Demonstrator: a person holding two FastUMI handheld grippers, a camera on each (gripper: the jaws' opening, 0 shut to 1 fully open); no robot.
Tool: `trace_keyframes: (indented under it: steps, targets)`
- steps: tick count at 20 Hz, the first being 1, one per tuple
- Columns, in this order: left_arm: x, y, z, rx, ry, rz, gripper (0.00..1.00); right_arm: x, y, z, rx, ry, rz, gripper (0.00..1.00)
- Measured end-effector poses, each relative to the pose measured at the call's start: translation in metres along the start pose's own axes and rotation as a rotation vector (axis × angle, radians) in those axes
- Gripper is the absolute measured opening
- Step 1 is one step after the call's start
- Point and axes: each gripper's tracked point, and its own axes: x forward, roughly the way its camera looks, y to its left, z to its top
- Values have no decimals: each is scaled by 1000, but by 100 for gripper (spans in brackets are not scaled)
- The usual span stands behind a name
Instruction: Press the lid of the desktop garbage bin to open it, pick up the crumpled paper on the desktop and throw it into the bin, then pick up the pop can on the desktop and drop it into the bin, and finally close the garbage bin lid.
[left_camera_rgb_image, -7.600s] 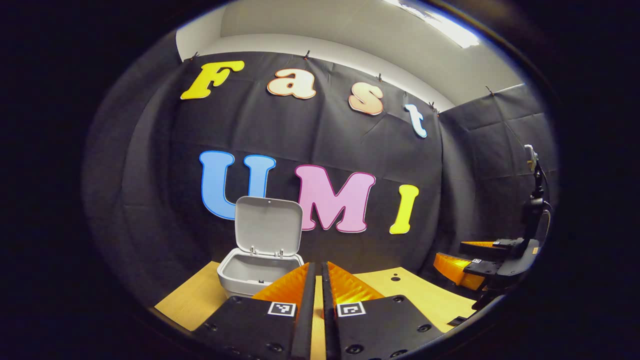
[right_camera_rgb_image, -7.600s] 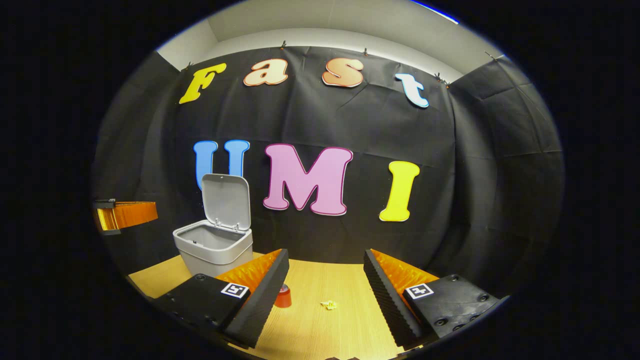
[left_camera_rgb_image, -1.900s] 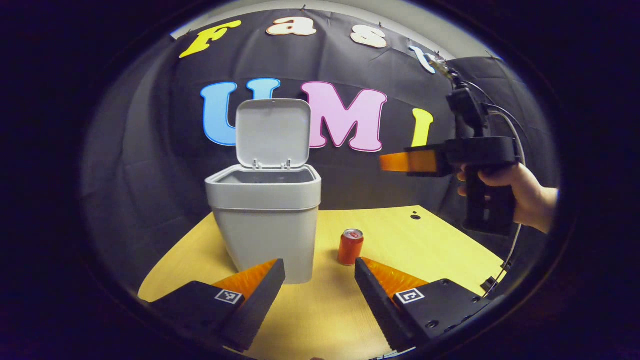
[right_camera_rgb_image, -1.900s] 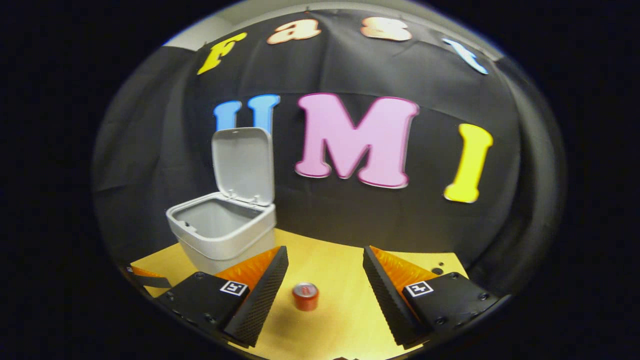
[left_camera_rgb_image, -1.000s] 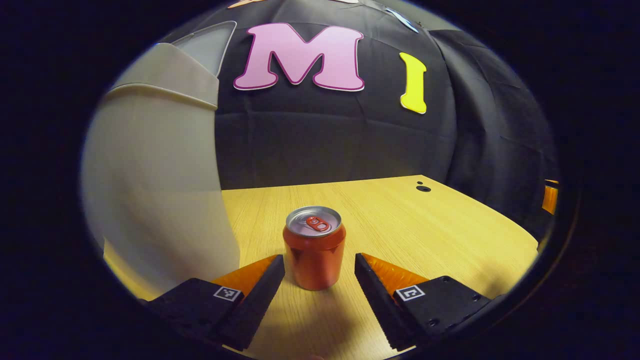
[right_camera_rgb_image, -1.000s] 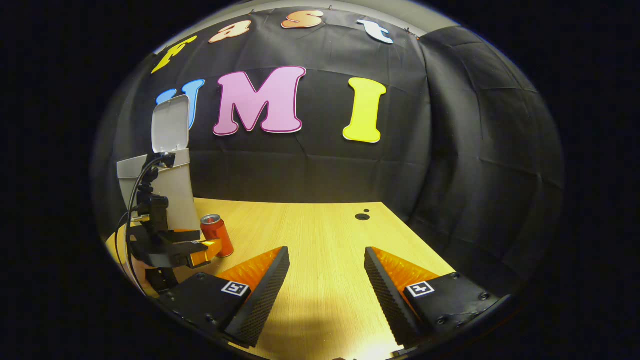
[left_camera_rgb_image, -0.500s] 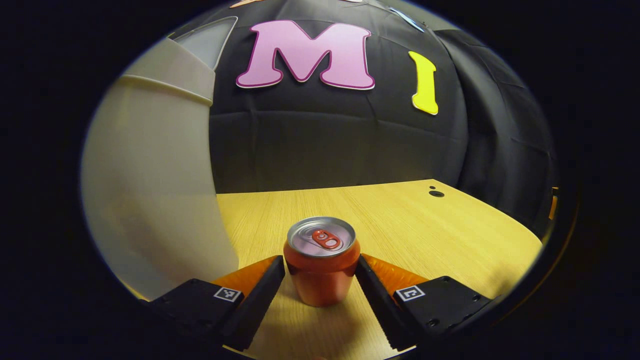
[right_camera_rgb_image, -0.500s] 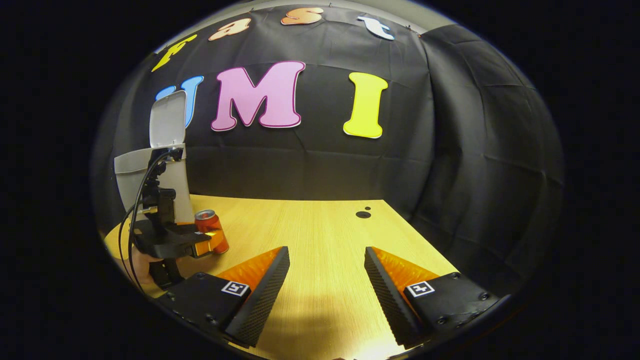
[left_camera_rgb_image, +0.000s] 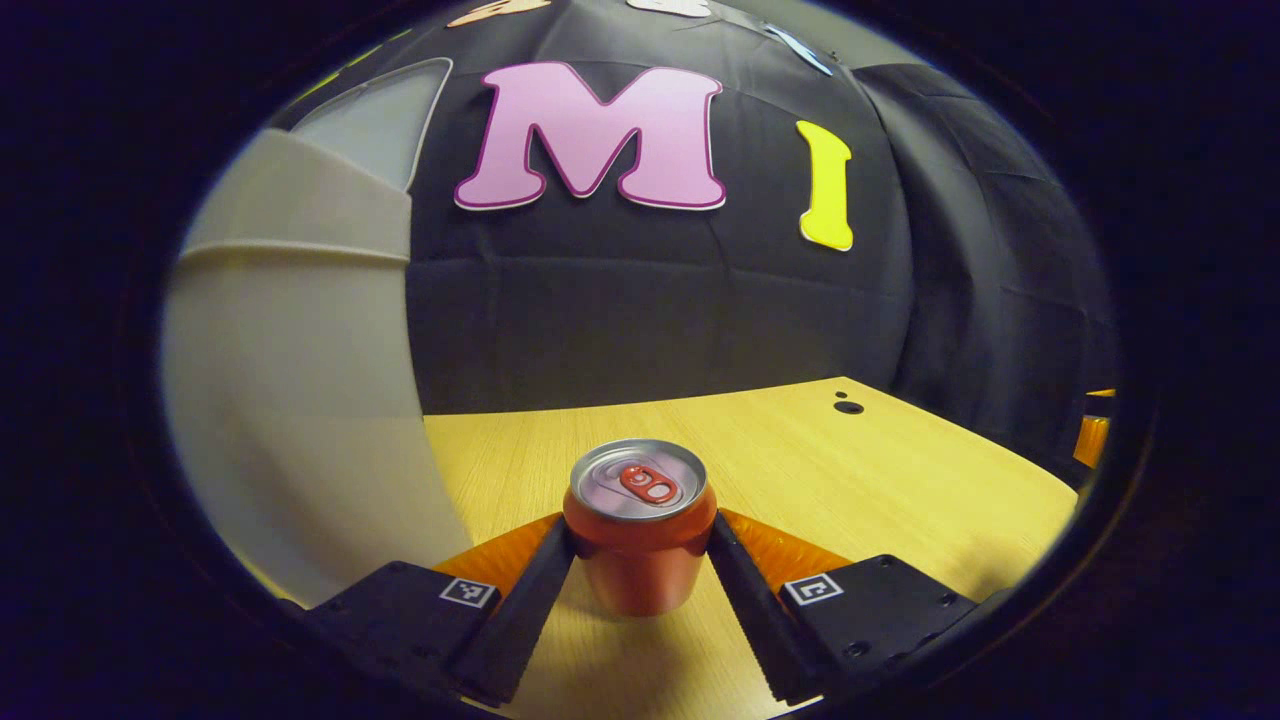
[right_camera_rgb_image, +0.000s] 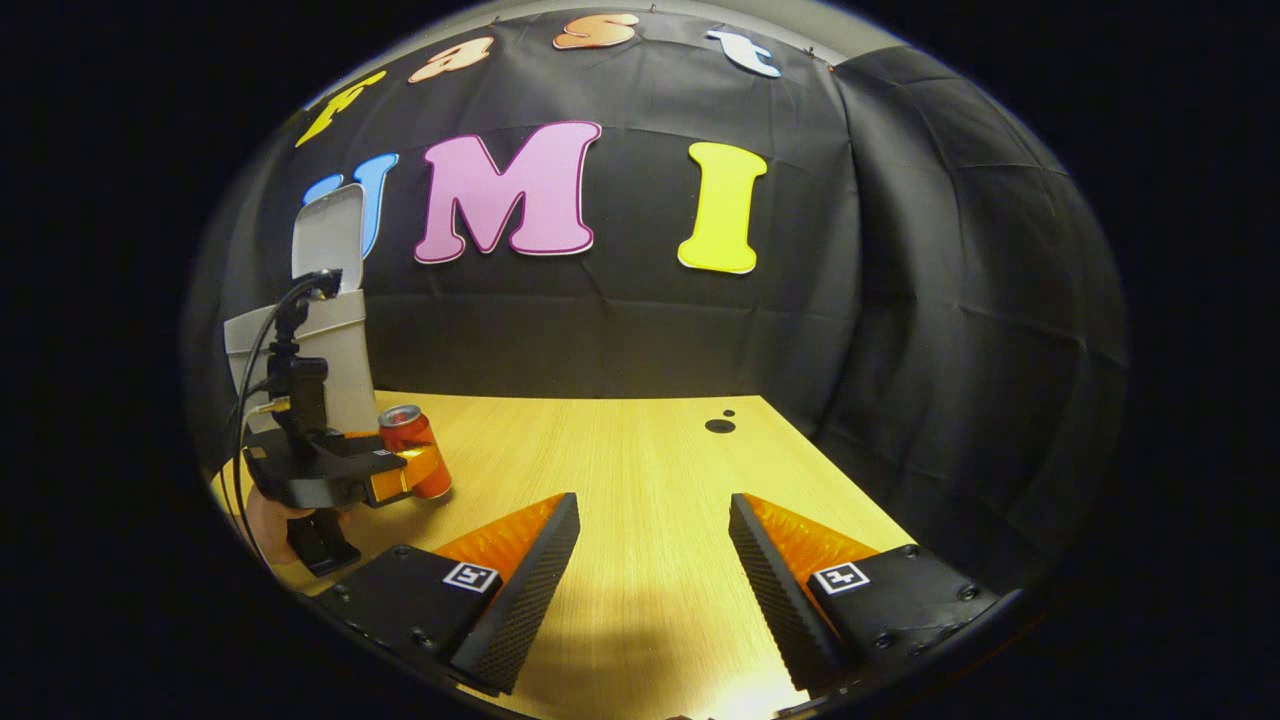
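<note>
bin (left_camera_rgb_image: 290, 400) wall close left of can (left_camera_rgb_image: 640, 530), open desktop (left_camera_rgb_image: 900, 480) to its right

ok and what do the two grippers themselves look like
Both the left gripper and right gripper have flat black housings with screws and a small square black-and-white tag on each side, tapering to wedge-shaped jaws with ribbed inner faces. Seen from the right gripper view, the left one has a black pistol-style handle, a camera mast on top and a looping black cable.
</note>
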Motion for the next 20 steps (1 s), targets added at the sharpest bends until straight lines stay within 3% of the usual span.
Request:
trace_keyframes:
  steps: [6, 9, 14, 16, 18, 20]
  targets:
    - [-60, -37, 135, 46, -156, -78, 88, -13, -9, 65, -5, -51, -33, 97]
    - [-87, -29, 200, 52, -220, -92, 88, -23, -1, 96, 14, -78, -27, 97]
    - [-121, 34, 276, 11, -290, -6, 87, -41, 31, 135, -27, -99, 35, 98]
    - [-135, 80, 299, 38, -342, 74, 87, -52, 48, 153, -18, -109, 72, 98]
    - [-145, 129, 301, 89, -348, 144, 87, -62, 70, 174, -8, -133, 110, 98]
    - [-149, 171, 283, 76, -298, 200, 87, -72, 91, 190, -6, -153, 152, 97]
